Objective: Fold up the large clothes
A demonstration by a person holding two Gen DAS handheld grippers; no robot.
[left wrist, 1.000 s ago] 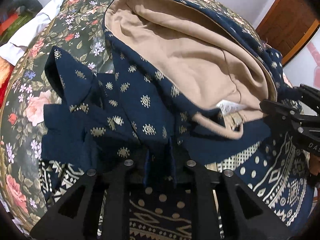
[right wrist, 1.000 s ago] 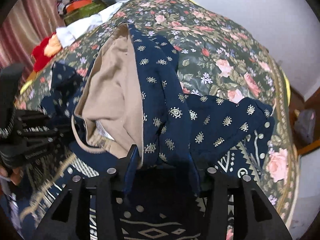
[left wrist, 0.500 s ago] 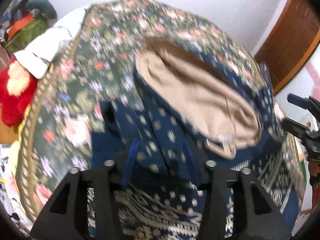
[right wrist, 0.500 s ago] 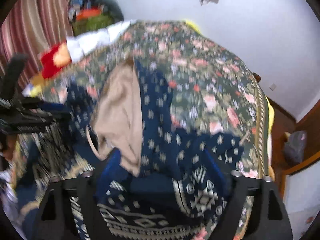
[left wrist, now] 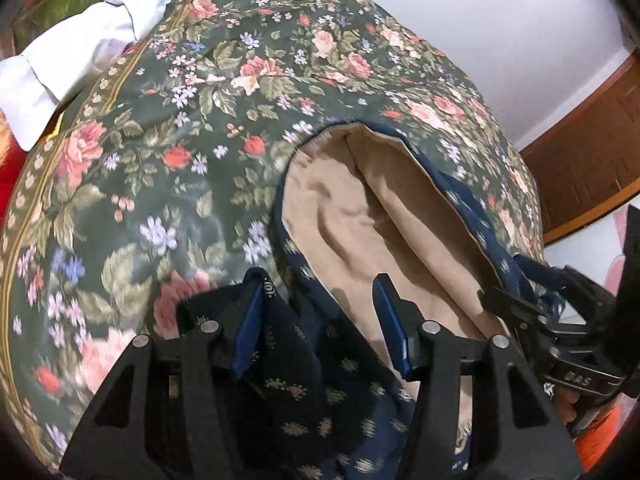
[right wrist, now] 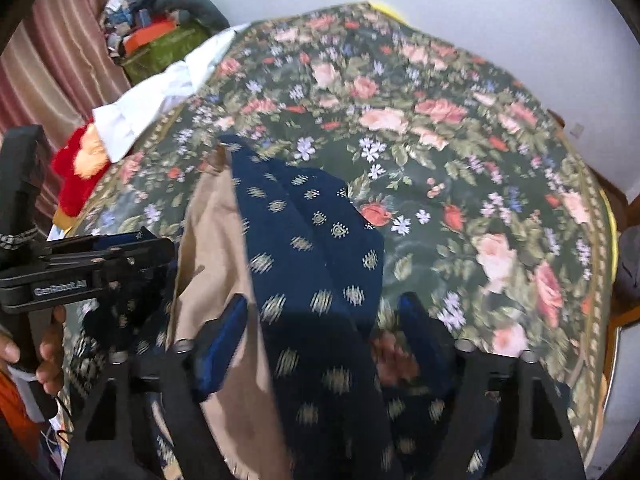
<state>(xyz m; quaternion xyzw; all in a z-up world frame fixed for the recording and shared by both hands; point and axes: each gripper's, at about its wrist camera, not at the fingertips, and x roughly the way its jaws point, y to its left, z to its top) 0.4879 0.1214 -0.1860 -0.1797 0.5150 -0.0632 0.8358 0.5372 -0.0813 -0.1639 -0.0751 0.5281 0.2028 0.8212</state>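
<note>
- Navy patterned garment [left wrist: 320, 360] with tan lining [left wrist: 380, 232] lying on the floral bedspread [left wrist: 180, 160], bunched toward the 6 o'clock edge of both wrist views; lining facing up, opening running toward 12 o'clock.
- In the right wrist view the garment [right wrist: 312, 248] is running from 11 o'clock down to 6 o'clock, tan lining [right wrist: 212, 248] at its 9 o'clock side.
- Left claw [left wrist: 320, 320]: fingers standing apart, navy fabric draping between and over them; blue pads [left wrist: 248, 320] touching cloth but not pinching it.
- Right claw [right wrist: 320, 340]: fingers also spread apart, garment passing between them, fabric blurred here.
- Right claw also showing in the left view at 4 o'clock [left wrist: 516, 304], at the garment's edge.
- Left claw showing in the right view at 9 o'clock [right wrist: 156, 244], hand [right wrist: 48, 344] gripping its handle.
- White cloth [left wrist: 72, 56] lying at the bed's 10 o'clock edge; red plush toy [right wrist: 80, 168] just beside it.
- Pile of clutter [right wrist: 160, 28] at 11 o'clock, striped curtain [right wrist: 52, 64] near it.
- Wooden door [left wrist: 588, 152] at 3 o'clock.
</note>
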